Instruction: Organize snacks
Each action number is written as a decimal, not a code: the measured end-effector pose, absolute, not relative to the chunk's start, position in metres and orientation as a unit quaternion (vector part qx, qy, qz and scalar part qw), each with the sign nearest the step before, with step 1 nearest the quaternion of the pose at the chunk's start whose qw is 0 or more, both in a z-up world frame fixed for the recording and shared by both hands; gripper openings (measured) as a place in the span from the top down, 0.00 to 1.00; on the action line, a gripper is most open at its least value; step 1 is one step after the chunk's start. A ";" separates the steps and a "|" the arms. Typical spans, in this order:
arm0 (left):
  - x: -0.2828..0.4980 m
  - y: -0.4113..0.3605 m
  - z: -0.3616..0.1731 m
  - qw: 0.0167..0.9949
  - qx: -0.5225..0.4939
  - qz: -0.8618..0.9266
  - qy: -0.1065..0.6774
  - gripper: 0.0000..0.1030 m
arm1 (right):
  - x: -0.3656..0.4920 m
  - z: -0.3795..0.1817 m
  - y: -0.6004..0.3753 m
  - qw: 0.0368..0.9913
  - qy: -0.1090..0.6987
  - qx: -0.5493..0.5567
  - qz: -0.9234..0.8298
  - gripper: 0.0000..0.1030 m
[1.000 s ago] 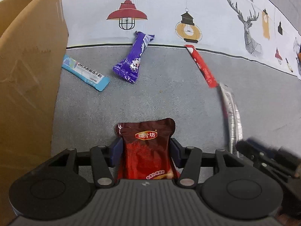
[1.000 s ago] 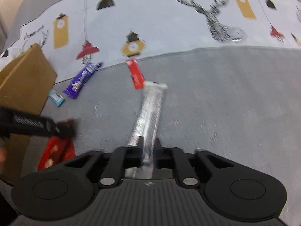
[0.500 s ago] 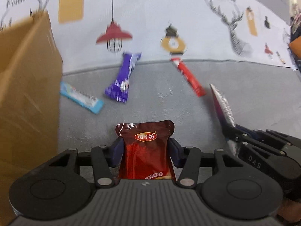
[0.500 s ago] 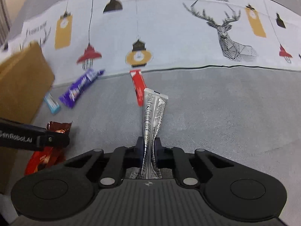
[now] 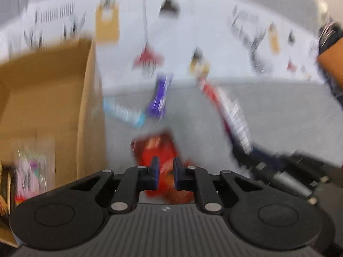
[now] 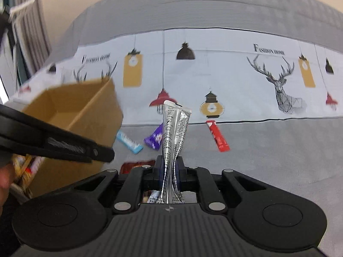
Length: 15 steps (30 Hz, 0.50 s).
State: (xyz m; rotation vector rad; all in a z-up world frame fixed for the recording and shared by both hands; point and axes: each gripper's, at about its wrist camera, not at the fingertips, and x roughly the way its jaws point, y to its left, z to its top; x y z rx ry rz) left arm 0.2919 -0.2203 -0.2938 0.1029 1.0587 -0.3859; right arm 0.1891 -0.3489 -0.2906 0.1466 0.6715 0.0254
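Now the left hand-held gripper (image 5: pixel 165 172) is closing its jaws on a crumpled red foil snack pouch (image 5: pixel 157 150), right of the open brown cardboard box (image 5: pixel 53 98). Meanwhile the right hand-held gripper (image 6: pixel 170 173) stands clenched on an upright silver foil stick packet (image 6: pixel 174 132) above the grey bed (image 6: pixel 278 150).

Your left gripper (image 5: pixel 164 172) is closing its jaws on the red snack bag (image 5: pixel 157 150). The picture is blurry. The brown box (image 5: pixel 49 111) stands to the left of the bag. Beyond the bag lie a blue bar (image 5: pixel 123 113) and a purple pack (image 5: pixel 160 98). A red stick (image 5: pixel 211 95) lies farther right.
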 end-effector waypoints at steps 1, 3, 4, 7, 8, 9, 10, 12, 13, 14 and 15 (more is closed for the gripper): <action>0.292 -0.214 -0.301 0.834 0.034 -0.189 0.518 0.81 | 0.188 -0.296 -0.344 0.939 0.338 0.063 0.005 0.89; 0.288 -0.205 -0.309 0.825 -0.003 -0.198 0.530 0.62 | 0.180 -0.307 -0.344 0.935 0.349 0.068 -0.004 0.89; 0.284 -0.206 -0.309 0.827 -0.004 -0.210 0.521 0.45 | 0.175 -0.315 -0.346 0.932 0.356 0.074 -0.011 0.89; 0.281 -0.229 -0.316 0.832 0.026 -0.220 0.509 0.10 | 0.163 -0.333 -0.354 0.923 0.372 0.090 -0.030 0.89; 0.283 -0.238 -0.322 0.835 0.037 -0.211 0.507 0.08 | 0.161 -0.336 -0.357 0.923 0.373 0.092 -0.034 0.89; 0.288 -0.247 -0.328 0.838 0.050 -0.197 0.506 0.08 | 0.159 -0.339 -0.360 0.923 0.372 0.088 -0.037 0.88; 0.295 -0.254 -0.334 0.841 0.055 -0.183 0.507 0.08 | 0.158 -0.342 -0.364 0.924 0.371 0.079 -0.039 0.88; 0.316 -0.256 -0.350 0.849 0.042 -0.141 0.507 0.08 | 0.157 -0.350 -0.372 0.924 0.373 0.067 -0.042 0.88; 0.326 -0.251 -0.360 0.848 0.032 -0.126 0.513 0.08 | 0.156 -0.356 -0.380 0.924 0.375 0.071 -0.040 0.88; 0.339 -0.251 -0.375 0.836 0.015 -0.117 0.537 0.09 | 0.156 -0.361 -0.388 0.922 0.378 0.078 -0.038 0.88; 0.348 -0.248 -0.389 0.822 0.006 -0.111 0.559 0.07 | 0.159 -0.365 -0.396 0.919 0.382 0.087 -0.039 0.88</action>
